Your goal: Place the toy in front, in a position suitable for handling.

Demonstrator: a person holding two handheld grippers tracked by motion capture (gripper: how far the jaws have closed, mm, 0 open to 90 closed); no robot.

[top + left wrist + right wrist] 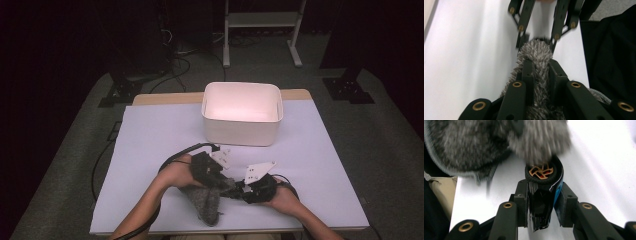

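Observation:
A grey fuzzy fabric piece lies near the table's front edge, between both hands. My left gripper is shut on one edge of it, and in the left gripper view the jaws pinch the fuzzy fabric. My right gripper is shut on a small black and blue toy car with a gold wheel. The car's nose touches the fuzzy fabric. Across the fabric, the other gripper's jaws reach in from the top of the left gripper view.
A white rectangular bin stands empty at the back middle of the white table. Cables trail from both grippers. A dark sleeve or cloth lies at the right of the left gripper view.

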